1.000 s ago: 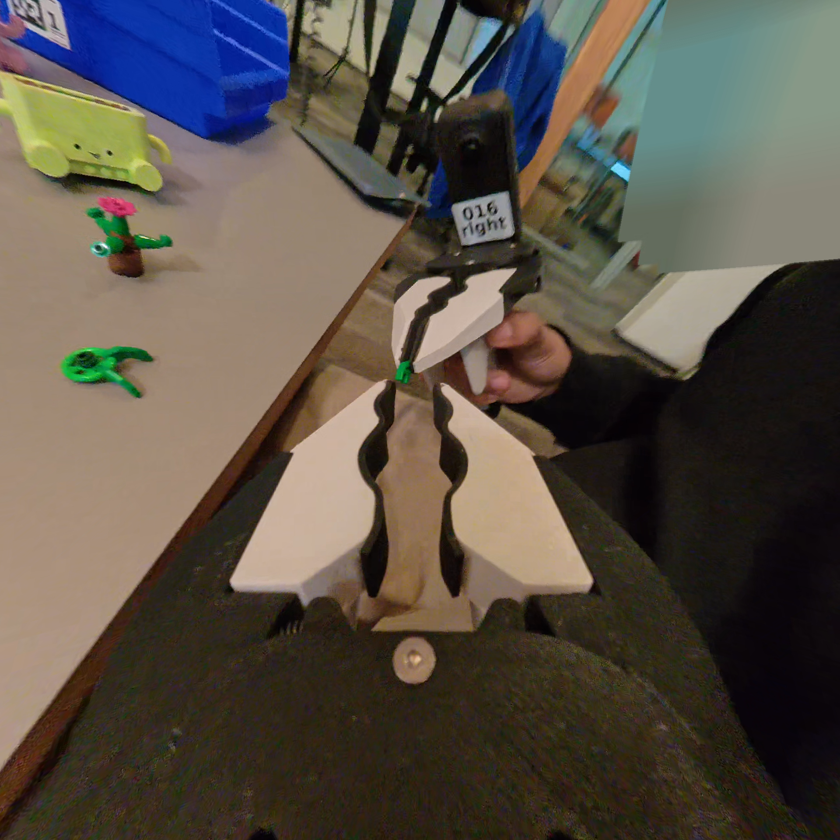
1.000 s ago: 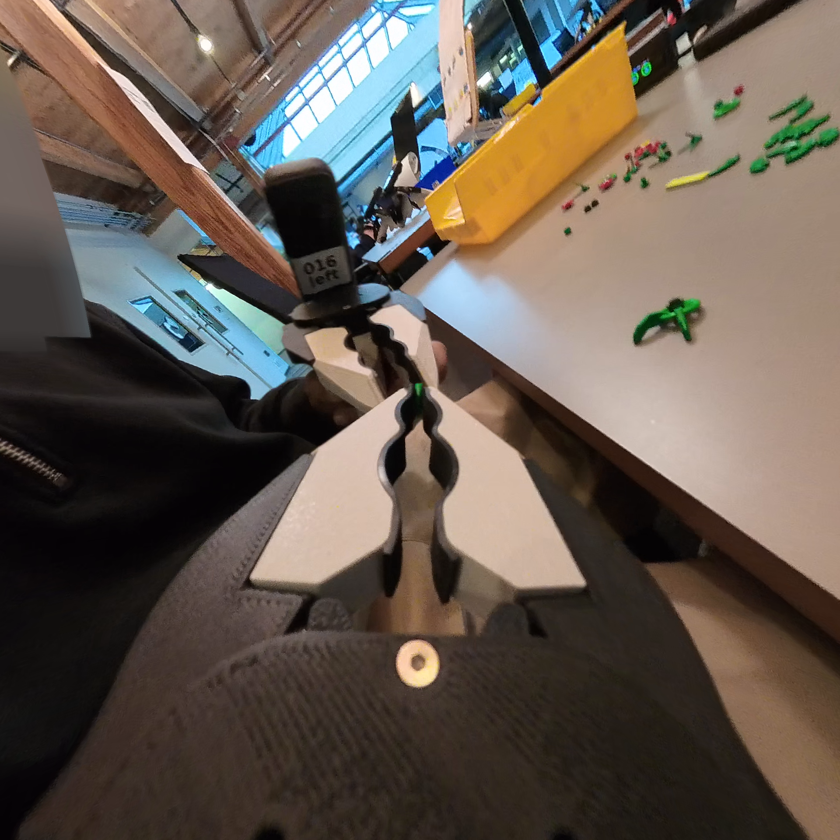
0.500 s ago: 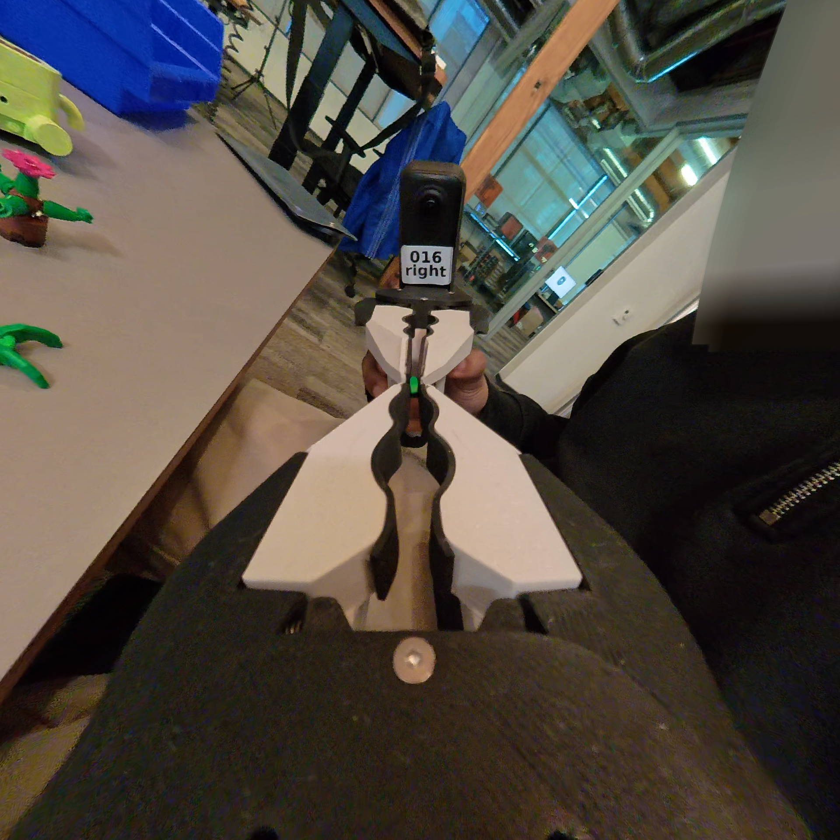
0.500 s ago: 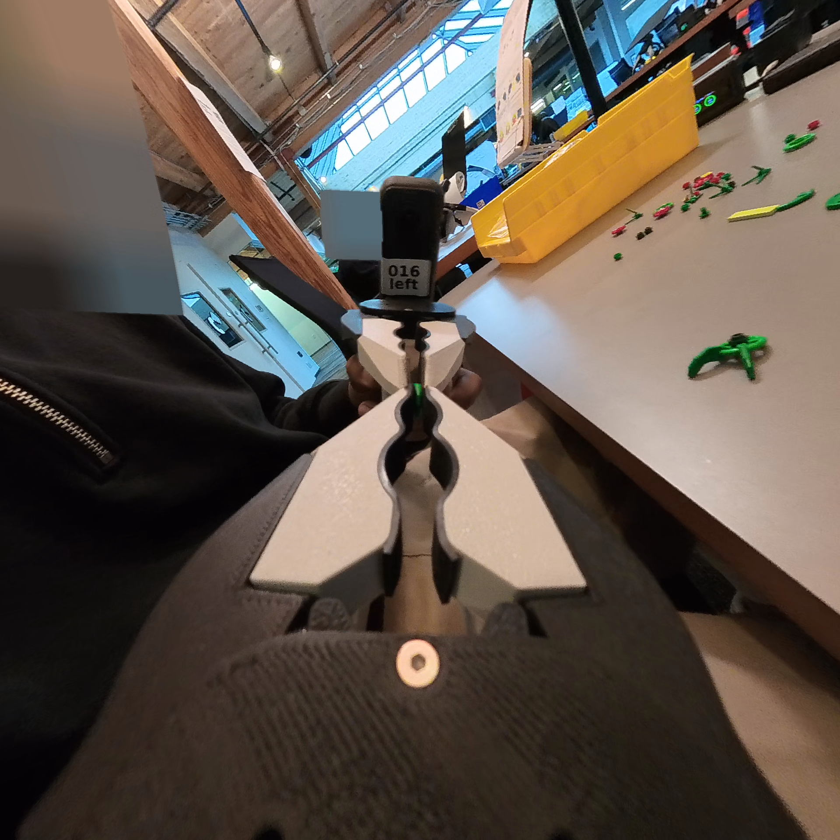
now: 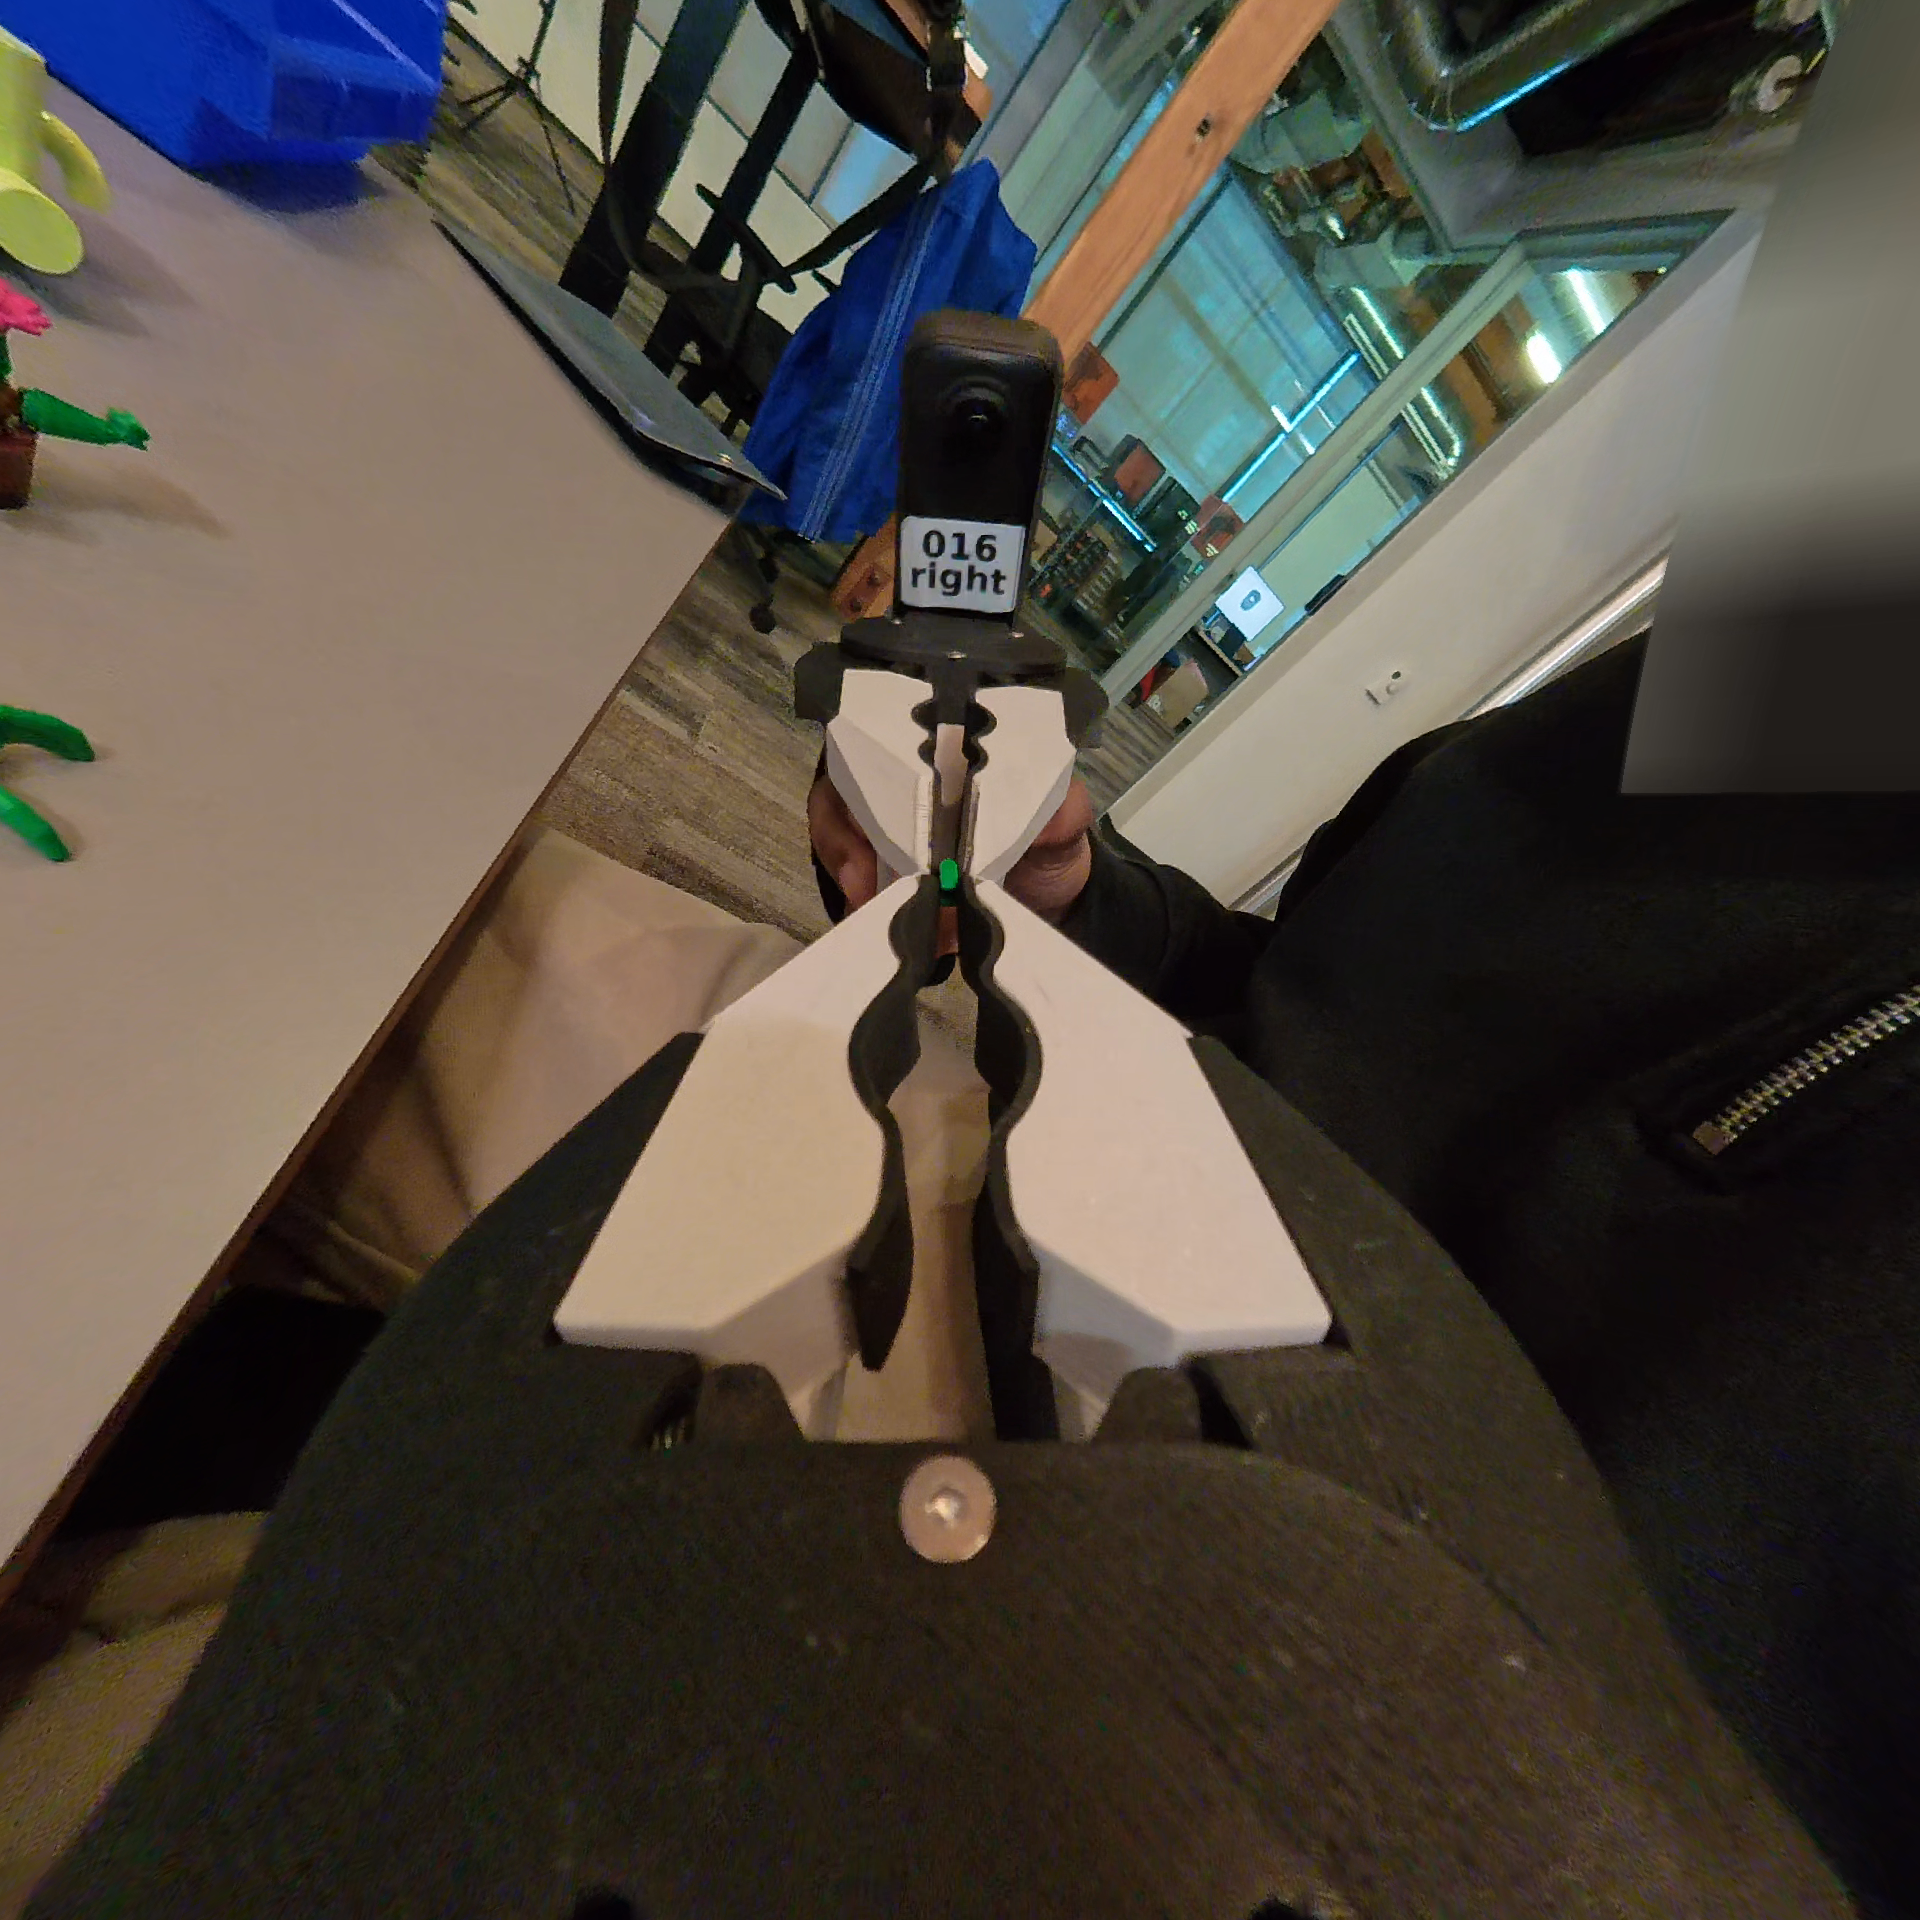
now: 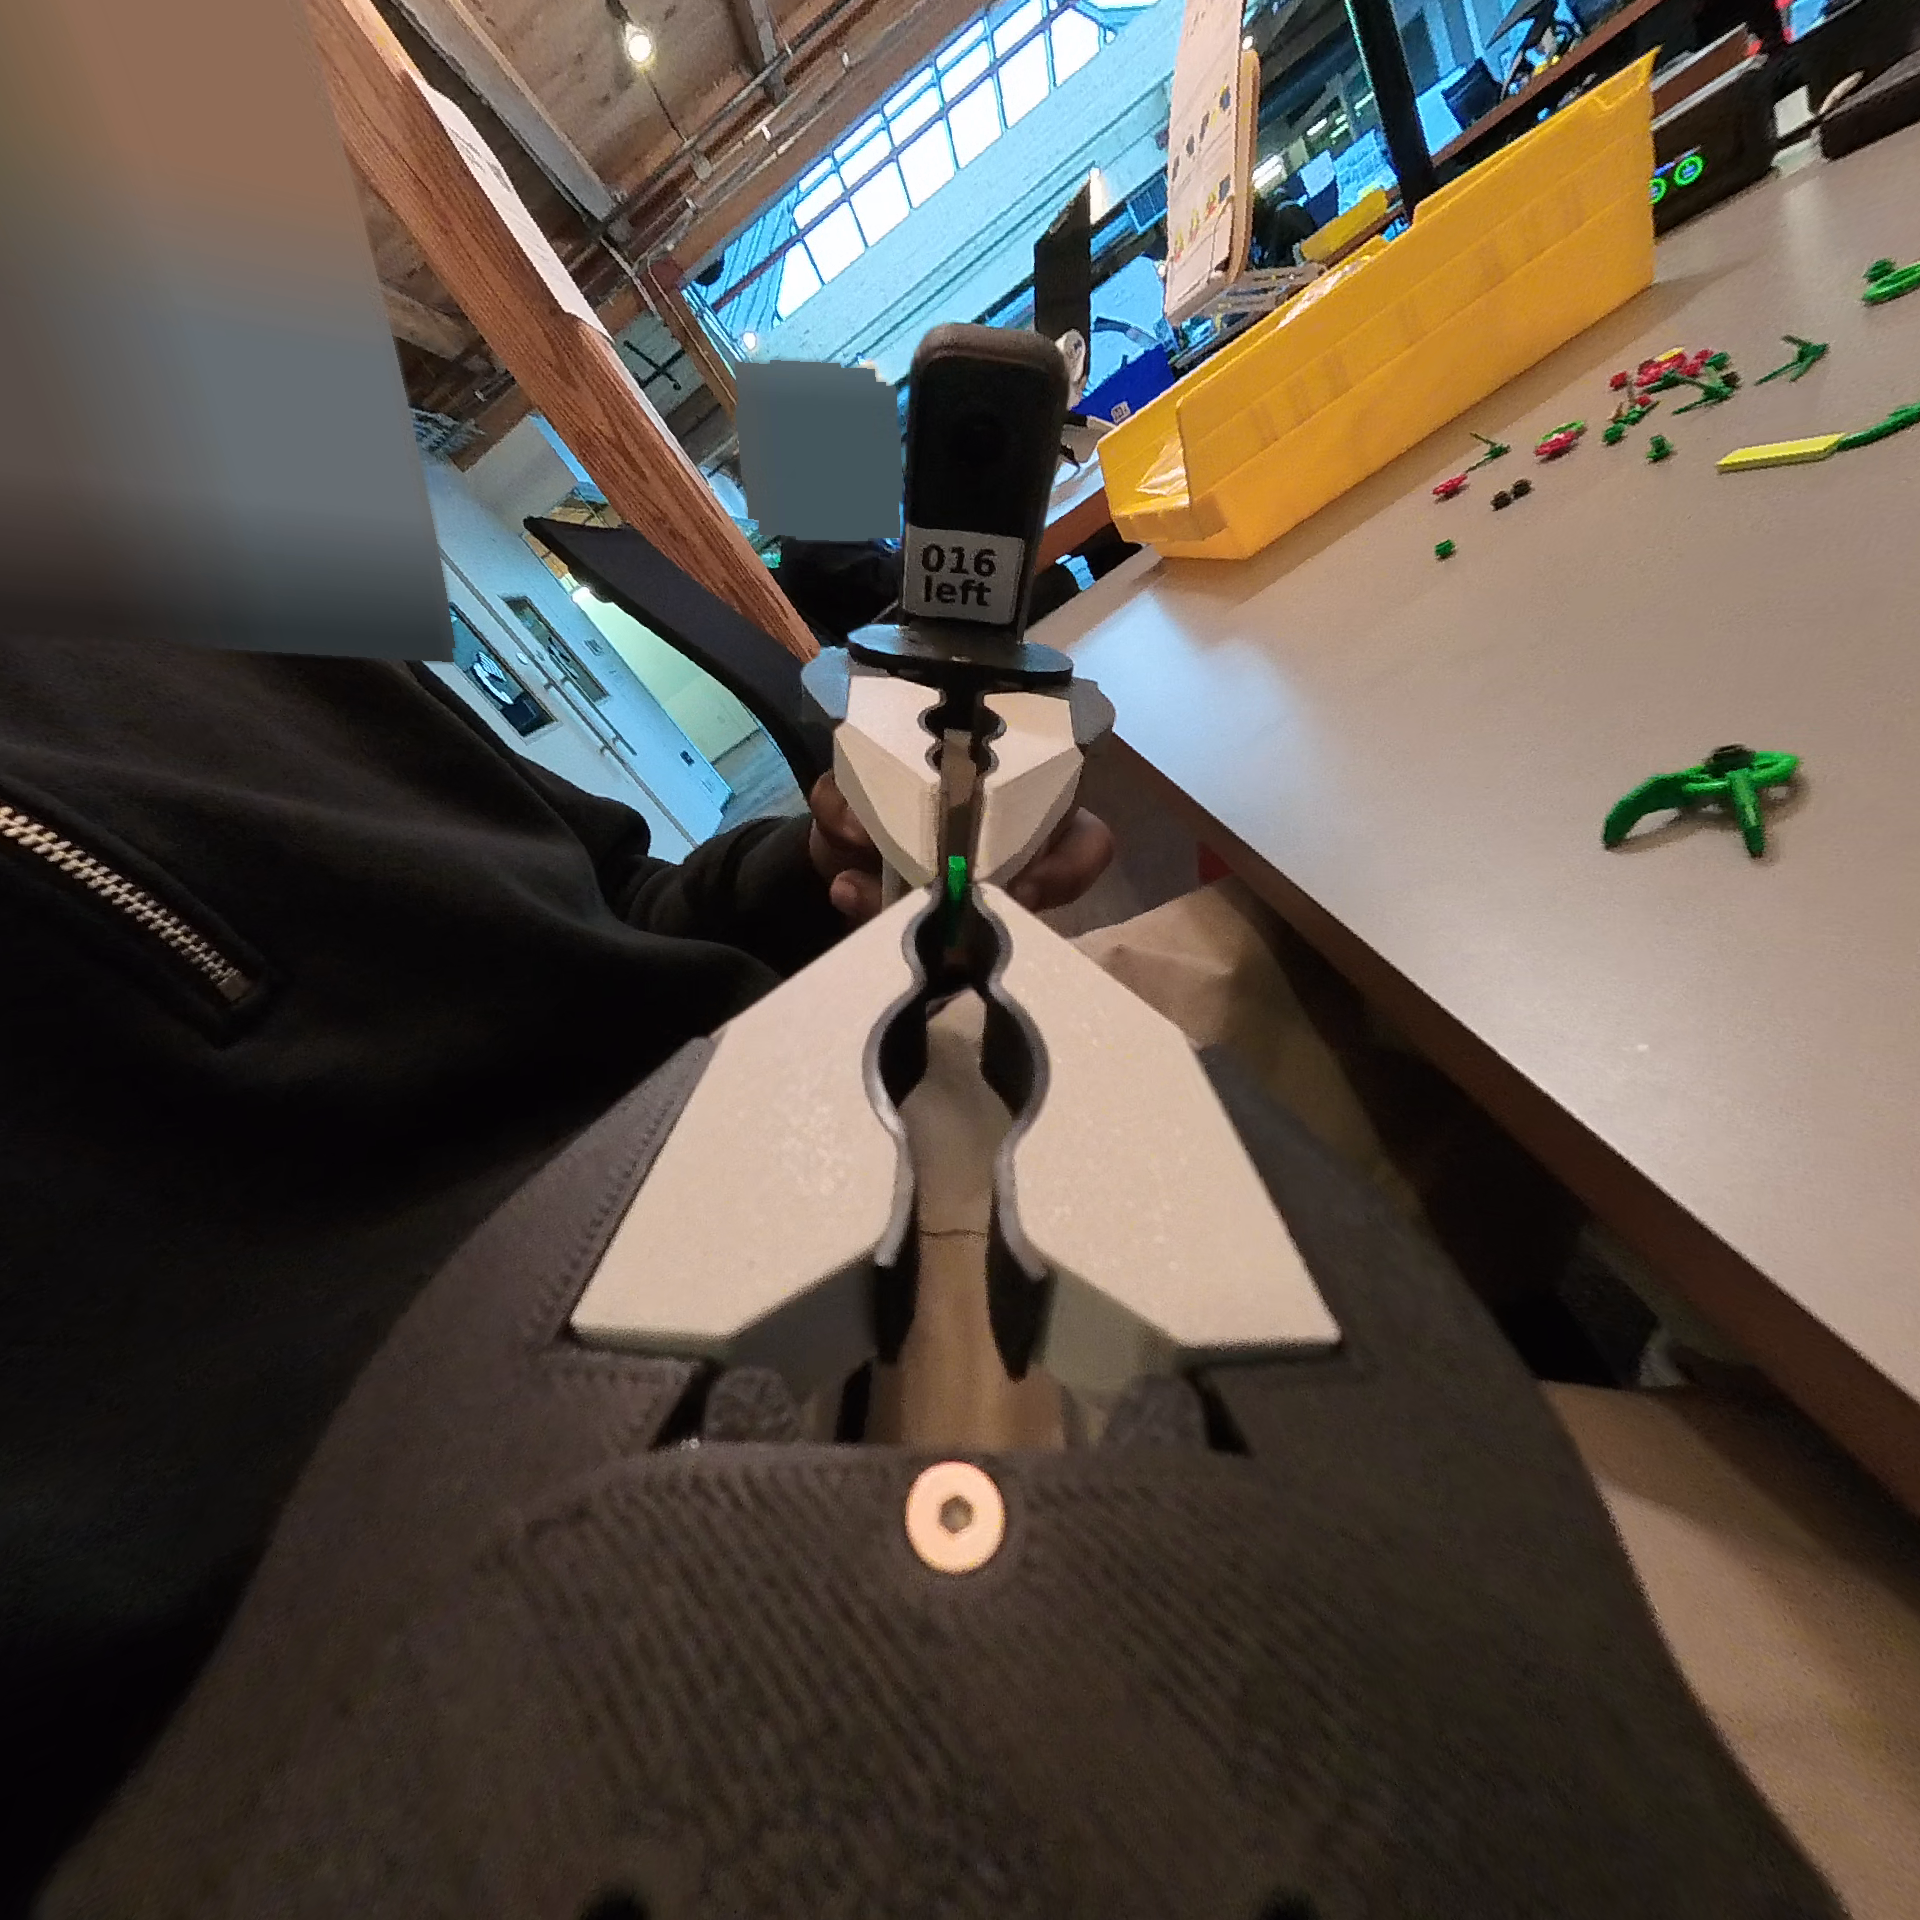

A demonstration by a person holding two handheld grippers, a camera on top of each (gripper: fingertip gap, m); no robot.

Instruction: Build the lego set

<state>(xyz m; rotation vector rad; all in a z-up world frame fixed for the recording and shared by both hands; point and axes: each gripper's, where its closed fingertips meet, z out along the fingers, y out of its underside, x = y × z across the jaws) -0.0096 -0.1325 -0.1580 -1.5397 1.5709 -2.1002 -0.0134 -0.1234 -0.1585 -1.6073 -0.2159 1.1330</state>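
Note:
My two grippers meet tip to tip in the air beside the table edge, over the person's lap. A small green lego piece (image 5: 947,876) sits between the tips; it also shows in the right wrist view (image 6: 954,885). My left gripper (image 5: 945,902) is shut on it from the near side. The right gripper (image 5: 948,854) faces it, jaws narrow, on the same piece. In the right wrist view, my right gripper (image 6: 952,909) is shut on the piece and the left gripper (image 6: 957,854) faces it. A hand holds each gripper.
The grey table (image 6: 1455,831) carries a green leaf assembly (image 6: 1704,795), loose red and green pieces (image 6: 1662,405) and a yellow bin (image 6: 1403,343). The left wrist view shows a small potted lego plant (image 5: 62,421), a lime-green pot (image 5: 31,187) and a blue bin (image 5: 239,73). Both grippers' tips are close together, under 4 cm apart.
The grippers have lined up tip to tip. My left gripper, open a second ago, has closed on the green piece that the right gripper holds.

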